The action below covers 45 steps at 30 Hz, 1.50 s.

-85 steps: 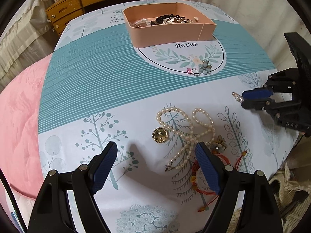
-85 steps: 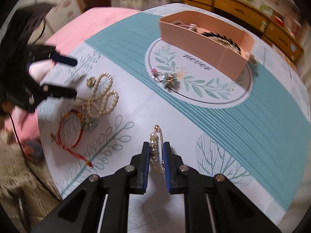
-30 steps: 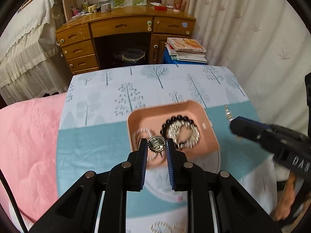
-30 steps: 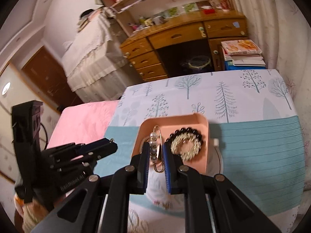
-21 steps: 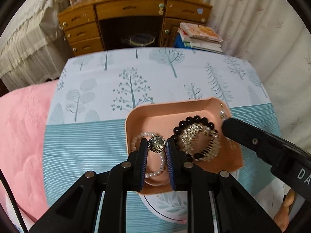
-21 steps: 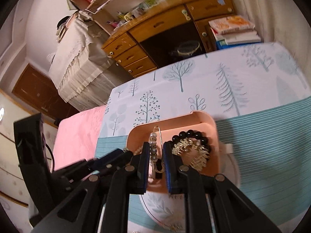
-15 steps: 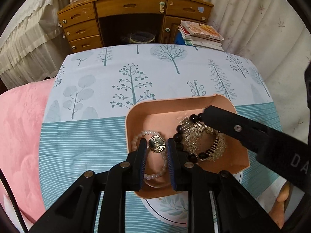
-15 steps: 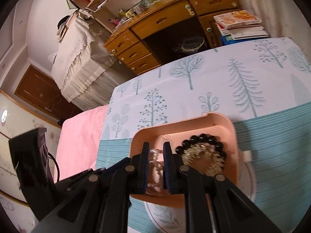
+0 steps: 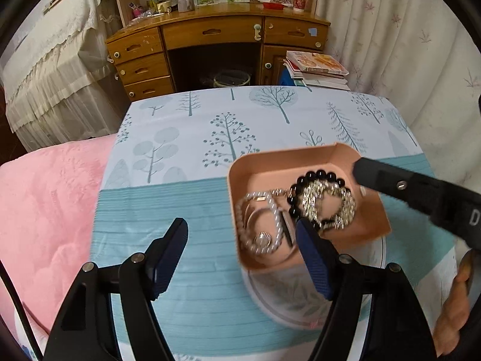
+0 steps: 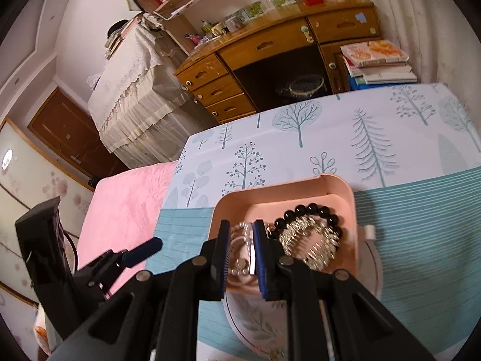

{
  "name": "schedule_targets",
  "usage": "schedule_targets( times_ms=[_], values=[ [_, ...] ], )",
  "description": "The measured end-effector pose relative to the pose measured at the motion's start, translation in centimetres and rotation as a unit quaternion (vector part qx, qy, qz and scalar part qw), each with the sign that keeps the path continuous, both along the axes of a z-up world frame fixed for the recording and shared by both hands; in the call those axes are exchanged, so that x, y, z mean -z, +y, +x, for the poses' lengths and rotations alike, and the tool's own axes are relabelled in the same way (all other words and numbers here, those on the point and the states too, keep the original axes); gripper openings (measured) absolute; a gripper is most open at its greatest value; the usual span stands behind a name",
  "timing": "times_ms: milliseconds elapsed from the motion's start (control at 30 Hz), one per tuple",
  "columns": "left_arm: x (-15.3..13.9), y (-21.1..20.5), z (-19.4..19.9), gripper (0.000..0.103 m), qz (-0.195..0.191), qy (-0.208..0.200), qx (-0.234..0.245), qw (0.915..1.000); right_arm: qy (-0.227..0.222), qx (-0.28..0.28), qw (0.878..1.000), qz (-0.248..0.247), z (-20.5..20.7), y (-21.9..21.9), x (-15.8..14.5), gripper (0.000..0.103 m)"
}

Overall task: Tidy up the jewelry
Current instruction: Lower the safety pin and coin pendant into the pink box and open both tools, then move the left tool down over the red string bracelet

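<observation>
A pink tray (image 9: pixel 282 158) sits on the tree-print tablecloth and holds a black bead bracelet (image 9: pixel 315 177), a glittery comb (image 9: pixel 330 204), pearl strands and a round gold brooch (image 9: pixel 262 237). My left gripper (image 9: pixel 242 234) is wide open and empty over the tray's near left corner. My right gripper (image 10: pixel 242 240) hovers over the tray (image 10: pixel 300 192) with its jaws a little apart and nothing between them; a pearl pin (image 10: pixel 245 240) lies in the tray below. The right gripper's finger also shows in the left wrist view (image 9: pixel 399 185).
The tablecloth (image 9: pixel 195 138) covers a round table beside a pink quilt (image 9: pixel 45 195). A wooden desk (image 9: pixel 216 36) and a stack of books (image 9: pixel 315 67) stand beyond the table's far edge. A curtain (image 9: pixel 405 45) hangs at the right.
My left gripper has opened and dropped the gold brooch into the tray. My right gripper has parted and the pearl pin has left it and lies in the tray.
</observation>
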<state>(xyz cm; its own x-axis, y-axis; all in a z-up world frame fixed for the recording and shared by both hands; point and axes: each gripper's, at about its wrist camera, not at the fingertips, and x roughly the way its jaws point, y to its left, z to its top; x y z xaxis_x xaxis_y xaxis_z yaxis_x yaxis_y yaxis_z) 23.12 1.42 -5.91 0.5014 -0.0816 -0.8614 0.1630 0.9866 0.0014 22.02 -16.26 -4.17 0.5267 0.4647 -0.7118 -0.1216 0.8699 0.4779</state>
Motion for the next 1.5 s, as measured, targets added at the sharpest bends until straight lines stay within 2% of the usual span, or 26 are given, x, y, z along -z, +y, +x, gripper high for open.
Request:
schedule_targets(
  times_ms=[500, 567, 633, 833, 1100, 1267, 1500],
  values=[
    [-4.8, 3.6, -8.6, 0.073, -0.037, -0.034, 0.001, 0.9987, -0.042, -0.035, 0.998, -0.032, -9.9, -0.8, -2.7, 0.015],
    [-4.9, 3.6, -9.9, 0.073, -0.038, -0.035, 0.003, 0.9987, -0.049, -0.038, 0.997, -0.037, -11.2, -0.8, -2.7, 0.019],
    [-4.7, 3.8, -11.5, 0.073, -0.041, -0.036, 0.009, 0.9985, -0.057, -0.039, 0.997, -0.042, -12.6, -0.7, -2.5, 0.033],
    [-2.5, 3.5, -16.2, 0.073, -0.035, -0.03, 0.026, 0.9986, -0.058, -0.041, 0.995, -0.077, -16.5, -0.2, -0.7, 0.034],
    [2.5, 2.3, -20.9, 0.073, -0.024, 0.011, 0.049, 0.9985, -0.042, -0.052, 0.991, -0.112, -20.2, 0.2, 3.3, 0.034],
    [4.9, 1.6, -22.4, 0.073, -0.025, 0.037, 0.055, 0.9975, -0.037, -0.069, 0.992, -0.103, -22.1, 0.5, 5.0, 0.034],
    [7.6, 0.8, -23.3, 0.053, -0.023, 0.077, 0.067, 0.9945, -0.037, -0.079, 0.991, -0.098, -23.3, 0.4, 6.1, 0.034]
  ],
)
